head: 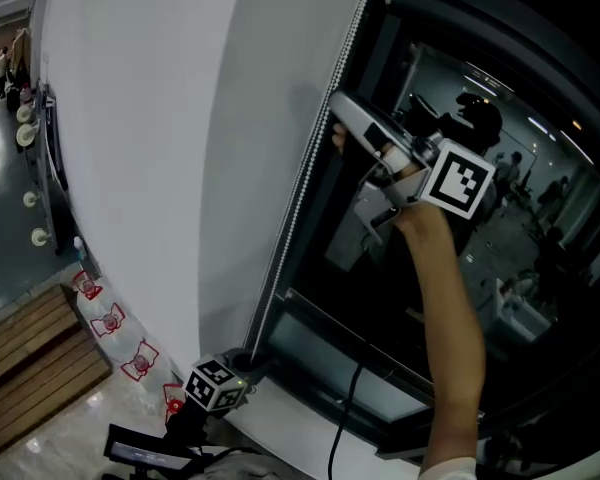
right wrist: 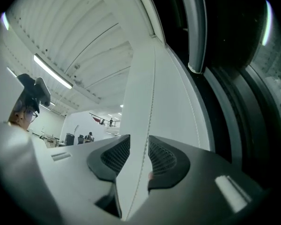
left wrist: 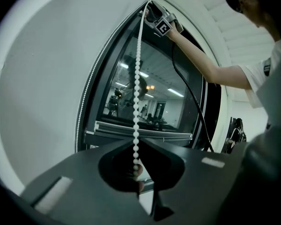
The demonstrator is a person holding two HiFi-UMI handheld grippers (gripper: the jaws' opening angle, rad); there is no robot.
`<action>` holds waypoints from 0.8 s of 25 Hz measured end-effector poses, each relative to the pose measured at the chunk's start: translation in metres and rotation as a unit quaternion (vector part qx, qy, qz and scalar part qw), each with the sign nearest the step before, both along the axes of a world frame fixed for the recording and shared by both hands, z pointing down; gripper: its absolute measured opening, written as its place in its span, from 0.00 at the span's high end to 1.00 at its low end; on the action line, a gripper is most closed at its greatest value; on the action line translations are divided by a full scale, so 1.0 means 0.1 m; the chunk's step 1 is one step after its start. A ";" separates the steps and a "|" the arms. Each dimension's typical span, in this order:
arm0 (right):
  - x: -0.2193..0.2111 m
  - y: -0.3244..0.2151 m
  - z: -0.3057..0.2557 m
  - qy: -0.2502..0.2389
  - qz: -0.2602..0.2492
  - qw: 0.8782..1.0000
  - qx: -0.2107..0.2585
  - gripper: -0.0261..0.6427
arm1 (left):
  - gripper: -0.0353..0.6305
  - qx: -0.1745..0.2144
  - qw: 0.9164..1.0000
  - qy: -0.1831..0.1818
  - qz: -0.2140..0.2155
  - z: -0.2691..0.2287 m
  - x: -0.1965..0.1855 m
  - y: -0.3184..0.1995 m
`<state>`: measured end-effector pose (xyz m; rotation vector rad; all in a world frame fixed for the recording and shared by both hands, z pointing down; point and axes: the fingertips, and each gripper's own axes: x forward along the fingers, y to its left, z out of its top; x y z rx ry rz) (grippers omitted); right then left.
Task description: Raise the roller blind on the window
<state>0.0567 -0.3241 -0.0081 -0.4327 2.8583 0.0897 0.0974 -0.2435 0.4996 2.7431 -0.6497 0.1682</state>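
The left hand-held gripper [left wrist: 136, 142] sits low by the window's bottom left corner. Its jaws are pinched tight on the bead chain [left wrist: 137, 78], and the beads run straight up from the pinch. The right hand-held gripper [right wrist: 139, 137] is up high on a stretched bare arm [head: 450, 308], near the top of that same chain. Its jaws are spread wide. The chain passes between the pads, neither pad presses on it, and the white wall edge is behind. Its marker cube [head: 458, 183] is turned toward the person.

A white wall [head: 140, 168] fills the left side, big and plain. The window [head: 540, 308] is right of it: dark glass reflecting a lit room, ceiling lights and the person. It has a dark frame, with a pale grey crossbar [left wrist: 140, 128] low across the pane.

The roller blind's cloth can't be told apart in any view. The glass between the crossbar and the raised gripper looks uncovered. Only the blind's bead chain is plain to see, hanging down the window's left edge just beside the wall.

The floor [head: 70, 418] at lower left is pale and shiny, with wooden boards [head: 30, 348] next to it. A black cable [head: 348, 408] hangs across the glass below the raised arm. A row of red-and-white stickers [head: 110, 320] runs along the wall's foot.
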 end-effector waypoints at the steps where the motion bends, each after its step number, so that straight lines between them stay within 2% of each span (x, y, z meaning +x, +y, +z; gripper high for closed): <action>1: 0.02 -0.02 -0.04 0.000 0.006 1.000 0.003 0.78 | 0.95 0.000 1.000 -0.001 0.000 0.01 0.00 0.00; 5: 0.06 -0.03 -0.19 -0.002 0.011 1.000 0.014 0.78 | 0.95 0.000 1.000 -0.005 0.001 0.03 0.00 0.00; 11: -0.16 0.02 -0.40 0.025 0.006 0.999 0.038 0.80 | 0.95 -0.002 1.000 -0.008 0.002 0.05 -0.01 -0.01; 17: -0.26 0.03 -0.57 0.028 -0.003 0.999 0.038 0.80 | 0.95 -0.003 1.000 -0.009 0.000 0.05 -0.02 -0.02; 20: -0.25 0.05 -0.54 0.030 -0.006 0.999 0.038 0.84 | 0.95 -0.001 1.000 -0.009 -0.003 0.11 -0.02 -0.02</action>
